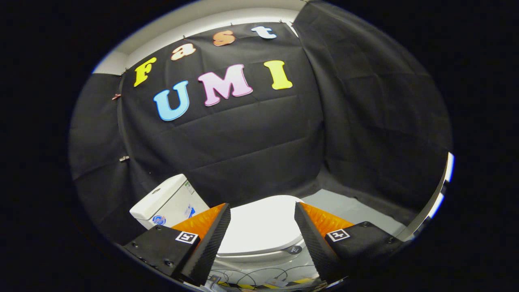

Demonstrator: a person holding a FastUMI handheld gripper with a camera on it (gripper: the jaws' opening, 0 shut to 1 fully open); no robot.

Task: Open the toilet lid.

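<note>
1. Gripper view: the gripper (262,211) hangs with its fingers spread wide, gripping nothing.
2. Between and just beyond the fingers lies the white toilet lid (261,227), closed flat on the bowl.
3. To the left, the cistern (168,202) stands against the black cloth wall (251,150).
4. Grey floor (348,211) shows to the far right.

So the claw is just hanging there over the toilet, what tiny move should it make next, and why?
Probably ease down and forward toward the front rim of the toilet lid. The lid lies shut, the gripper is open with nothing between its fingers, and the lid's front edge sits between and below them, untouched.
</note>
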